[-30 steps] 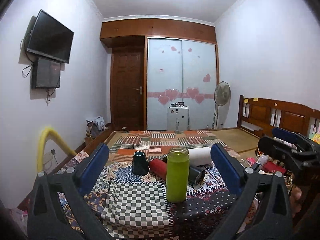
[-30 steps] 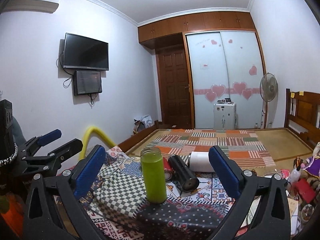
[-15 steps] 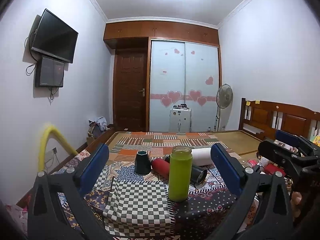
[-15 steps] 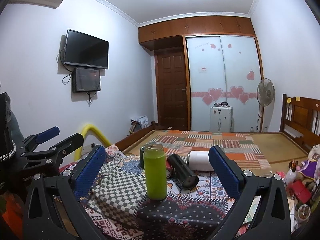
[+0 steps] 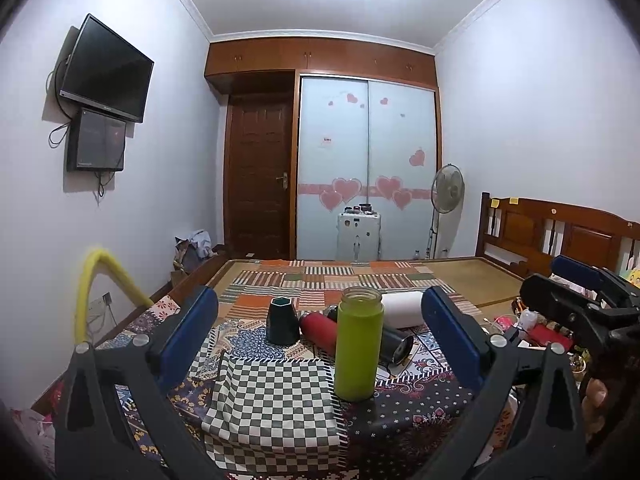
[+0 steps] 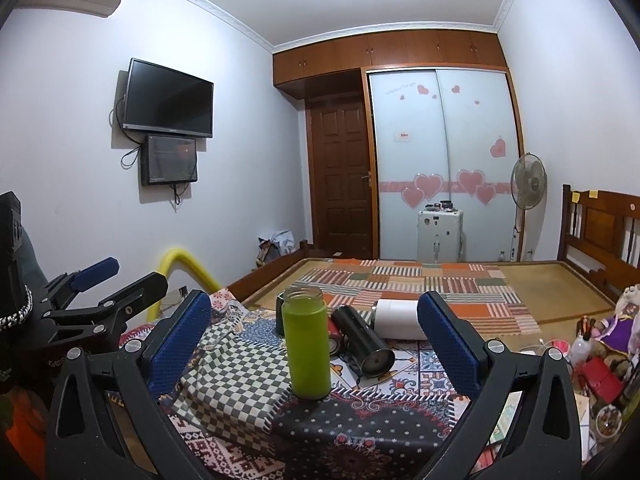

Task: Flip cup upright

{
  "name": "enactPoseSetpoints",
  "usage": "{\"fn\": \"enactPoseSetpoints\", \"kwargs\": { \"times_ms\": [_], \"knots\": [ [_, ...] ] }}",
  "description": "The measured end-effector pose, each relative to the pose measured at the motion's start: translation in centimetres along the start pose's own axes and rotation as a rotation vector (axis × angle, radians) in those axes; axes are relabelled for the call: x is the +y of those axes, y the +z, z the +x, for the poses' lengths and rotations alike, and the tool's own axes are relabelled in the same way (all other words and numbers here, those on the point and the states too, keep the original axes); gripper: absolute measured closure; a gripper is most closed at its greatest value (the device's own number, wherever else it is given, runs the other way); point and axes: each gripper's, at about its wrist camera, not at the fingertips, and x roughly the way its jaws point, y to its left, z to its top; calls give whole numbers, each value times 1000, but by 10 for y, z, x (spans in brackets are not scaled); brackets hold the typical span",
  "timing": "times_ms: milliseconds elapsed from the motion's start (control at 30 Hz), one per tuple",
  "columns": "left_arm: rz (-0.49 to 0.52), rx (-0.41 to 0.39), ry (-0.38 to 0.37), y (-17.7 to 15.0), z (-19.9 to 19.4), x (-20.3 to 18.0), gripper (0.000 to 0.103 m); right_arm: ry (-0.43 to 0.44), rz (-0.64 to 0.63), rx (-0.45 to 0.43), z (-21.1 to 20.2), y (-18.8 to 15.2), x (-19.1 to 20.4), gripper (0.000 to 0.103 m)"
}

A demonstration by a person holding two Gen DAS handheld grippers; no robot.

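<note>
A green cup [image 5: 357, 344] stands upright, mouth up, on the patterned cloth; it also shows in the right wrist view [image 6: 306, 342]. Behind it a red cup [image 5: 318, 328], a black cup [image 6: 362, 340] and a white cup [image 6: 400, 319] lie on their sides. A dark hexagonal cup [image 5: 282, 321] stands mouth up at the back left. My left gripper [image 5: 320, 340] is open and empty, held back from the green cup. My right gripper [image 6: 314, 342] is open and empty, also short of the cup.
A checked cloth [image 5: 272, 404] lies in front of the cups on the patterned cover [image 6: 360, 428]. A bed with a striped quilt [image 5: 340, 276] lies beyond. Clutter and toys [image 6: 600, 344] sit at the right. A yellow tube [image 5: 94, 280] stands at the left.
Both cameras have tilted up and eased back a little, so the cups sit slightly lower in view. The cups have not moved. Both grippers stay open.
</note>
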Motion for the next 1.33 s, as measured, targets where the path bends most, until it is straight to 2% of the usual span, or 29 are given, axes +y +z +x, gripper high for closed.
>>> {"fn": "enactPoseSetpoints", "kwargs": {
  "times_ms": [1333],
  "knots": [
    [10, 16, -19, -4, 7, -5, 0, -16, 21, -8, 1, 2, -4, 0]
  ]
}}
